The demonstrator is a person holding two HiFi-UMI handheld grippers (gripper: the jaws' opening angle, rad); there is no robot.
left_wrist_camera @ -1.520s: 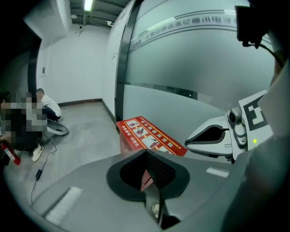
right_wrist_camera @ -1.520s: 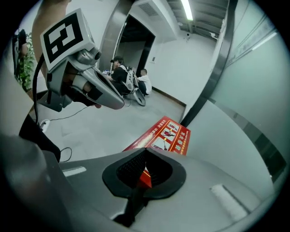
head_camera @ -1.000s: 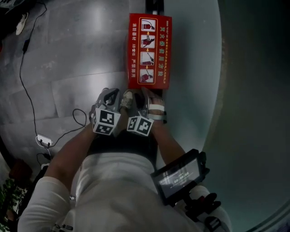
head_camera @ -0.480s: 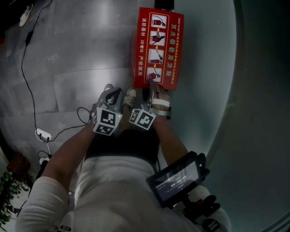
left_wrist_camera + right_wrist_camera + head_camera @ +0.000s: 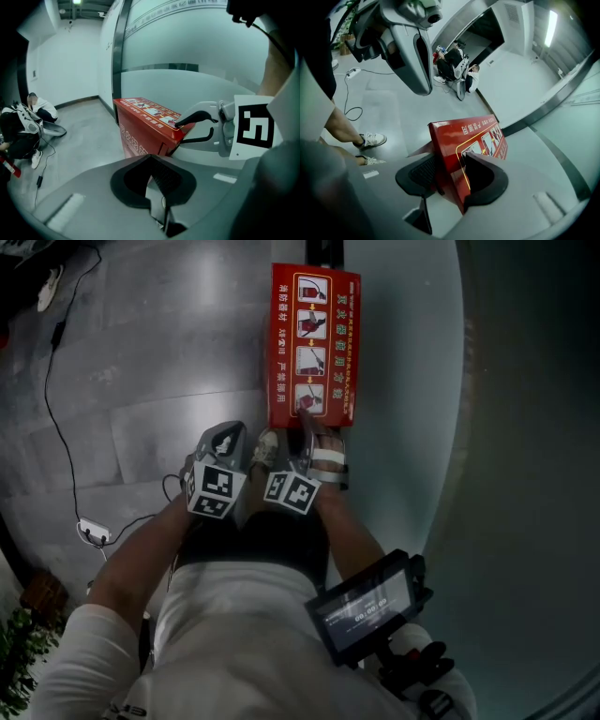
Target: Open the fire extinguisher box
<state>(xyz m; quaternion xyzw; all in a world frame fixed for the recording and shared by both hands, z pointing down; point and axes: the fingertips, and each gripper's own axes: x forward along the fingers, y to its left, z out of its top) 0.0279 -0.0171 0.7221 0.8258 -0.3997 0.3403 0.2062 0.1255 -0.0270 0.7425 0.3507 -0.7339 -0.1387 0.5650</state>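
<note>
The fire extinguisher box stands on the grey floor, its back close against the frosted glass wall. It is red, and the lid with its strip of instruction pictures faces up at me. The near short edge of that lid is where I am working.

My right tongs have just been closing around that edge. In the right gripper view the red panel sits between the jaws, one pad lying over the printed top face and the other against the underside of the lip. Both pads look to be bearing on it, so I take this as a grip on the lid, still fairly wide because the lip is deep. I went for the near edge because, as I read it, the hinge runs along the far end, and this edge gives the longest lever.

My left tongs are closed, pads together, with nothing between them. They are held just beside the right ones, short of the box and apart from it, ready to steady the body if it shifts.

The lid seems barely raised at this end, if at all. The next move, I judge, is a lift up and away, following the hinge's arc.
</note>
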